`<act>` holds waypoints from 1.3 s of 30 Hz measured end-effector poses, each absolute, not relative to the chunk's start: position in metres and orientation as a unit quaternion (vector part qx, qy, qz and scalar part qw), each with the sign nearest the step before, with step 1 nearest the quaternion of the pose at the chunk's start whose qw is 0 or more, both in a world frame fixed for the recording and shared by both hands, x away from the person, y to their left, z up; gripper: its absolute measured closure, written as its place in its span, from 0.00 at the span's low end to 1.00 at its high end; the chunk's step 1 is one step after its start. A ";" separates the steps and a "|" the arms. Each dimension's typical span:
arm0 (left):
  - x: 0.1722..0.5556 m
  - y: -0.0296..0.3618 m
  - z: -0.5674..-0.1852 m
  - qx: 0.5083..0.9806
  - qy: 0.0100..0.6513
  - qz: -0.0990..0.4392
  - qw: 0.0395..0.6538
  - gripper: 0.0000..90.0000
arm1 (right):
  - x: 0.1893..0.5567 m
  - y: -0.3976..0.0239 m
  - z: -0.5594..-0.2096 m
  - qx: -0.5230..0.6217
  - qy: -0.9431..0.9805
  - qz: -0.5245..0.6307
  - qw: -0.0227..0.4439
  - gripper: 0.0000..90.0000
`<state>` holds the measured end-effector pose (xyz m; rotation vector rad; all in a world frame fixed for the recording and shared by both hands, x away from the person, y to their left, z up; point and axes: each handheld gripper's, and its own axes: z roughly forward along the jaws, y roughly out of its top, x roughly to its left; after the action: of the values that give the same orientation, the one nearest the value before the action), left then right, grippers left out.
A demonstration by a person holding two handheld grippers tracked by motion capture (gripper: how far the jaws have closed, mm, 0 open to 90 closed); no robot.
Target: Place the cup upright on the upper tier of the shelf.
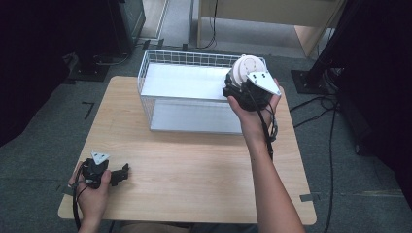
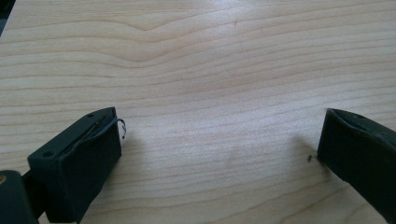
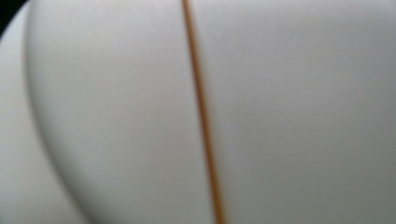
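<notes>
A white round bowl (image 1: 246, 68) hangs above the right end of a white wire basket (image 1: 145, 68), its underside turned toward the camera. My right gripper (image 1: 239, 81) is shut on it, with the person's hand wrapped around the gripper body. In the right gripper view the bowl's white surface (image 3: 116, 93) sits very close and blurred, crossed by a thin orange line (image 3: 201, 112). My left gripper (image 1: 124, 173) rests on the wooden table (image 1: 194, 165) near its front left corner. Its jaws stand wide apart over bare wood, so the left gripper (image 2: 219, 144) holds nothing.
The basket stands at the back middle of the table and has a flat white floor (image 1: 184, 80). Cables (image 1: 316, 104) trail over the grey floor to the right. Dark equipment (image 1: 121, 24) stands behind the table at the left.
</notes>
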<state>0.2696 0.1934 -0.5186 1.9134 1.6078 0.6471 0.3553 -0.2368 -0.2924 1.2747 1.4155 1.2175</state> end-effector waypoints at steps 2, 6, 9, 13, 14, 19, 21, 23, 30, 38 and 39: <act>0.270 0.193 -0.519 0.712 0.598 0.241 0.276 0.00 | 0.355 -0.237 -0.292 0.508 0.566 0.488 0.428 0.17; 0.270 0.193 -0.519 0.712 0.599 0.241 0.276 0.00 | 0.354 -0.235 -0.291 0.498 0.572 0.487 0.433 0.17; 0.270 0.193 -0.519 0.712 0.599 0.241 0.276 0.00 | 0.355 -0.236 -0.289 0.499 0.569 0.493 0.428 0.17; 0.270 0.193 -0.519 0.712 0.598 0.241 0.276 0.00 | 0.358 -0.236 -0.287 0.496 0.573 0.490 0.430 0.17; 0.270 0.193 -0.519 0.712 0.599 0.241 0.276 0.00 | 0.361 -0.237 -0.286 0.498 0.574 0.488 0.429 0.17; 0.270 0.193 -0.519 0.712 0.598 0.241 0.276 0.00 | 0.369 -0.239 -0.285 0.505 0.571 0.487 0.427 0.17; 0.270 0.193 -0.519 0.711 0.599 0.241 0.277 0.00 | 0.374 -0.240 -0.284 0.506 0.573 0.483 0.427 0.17; 0.270 0.193 -0.519 0.712 0.599 0.241 0.277 0.00 | 0.379 -0.241 -0.282 0.508 0.575 0.479 0.425 0.17; 0.270 0.193 -0.519 0.712 0.599 0.241 0.277 0.00 | 0.380 -0.243 -0.276 0.505 0.577 0.483 0.423 0.17; 0.270 0.193 -0.519 0.712 0.599 0.241 0.277 0.00 | 0.385 -0.242 -0.277 0.509 0.579 0.480 0.417 0.17; 0.270 0.193 -0.519 0.712 0.599 0.241 0.277 0.00 | 0.385 -0.242 -0.277 0.509 0.579 0.480 0.417 0.17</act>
<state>0.2697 0.1933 -0.5186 1.9105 1.6085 0.6472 0.3848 -0.2424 -0.2765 1.2778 1.4539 1.2054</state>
